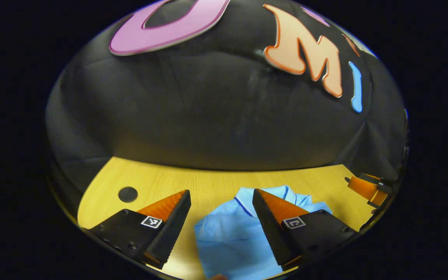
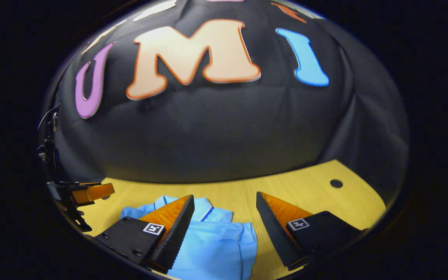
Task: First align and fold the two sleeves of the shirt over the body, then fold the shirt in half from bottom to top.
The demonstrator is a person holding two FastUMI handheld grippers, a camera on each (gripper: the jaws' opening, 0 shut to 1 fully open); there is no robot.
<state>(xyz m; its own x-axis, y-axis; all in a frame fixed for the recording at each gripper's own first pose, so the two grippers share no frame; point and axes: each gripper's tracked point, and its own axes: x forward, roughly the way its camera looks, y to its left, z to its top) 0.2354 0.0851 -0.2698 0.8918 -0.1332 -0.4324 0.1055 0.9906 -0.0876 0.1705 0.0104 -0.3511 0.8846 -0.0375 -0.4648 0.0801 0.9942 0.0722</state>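
A light blue shirt (image 1: 231,237) with a dark-striped collar lies on the wooden table, its collar end toward the far wall. In the left gripper view my left gripper (image 1: 221,198) hangs open above the shirt's left part, nothing between its fingers. The right gripper (image 1: 368,188) appears at the far right edge of that view. In the right gripper view the same shirt (image 2: 216,245) lies under and between the fingers of my right gripper (image 2: 224,200), which is open and holds nothing. The left gripper (image 2: 91,193) shows at the left edge there.
The yellow wooden table (image 1: 216,181) runs back to the black cloth wall. A round dark hole (image 1: 128,194) sits in the tabletop at the left, and another hole (image 2: 336,183) at the right. Bare table (image 2: 309,194) lies right of the shirt.
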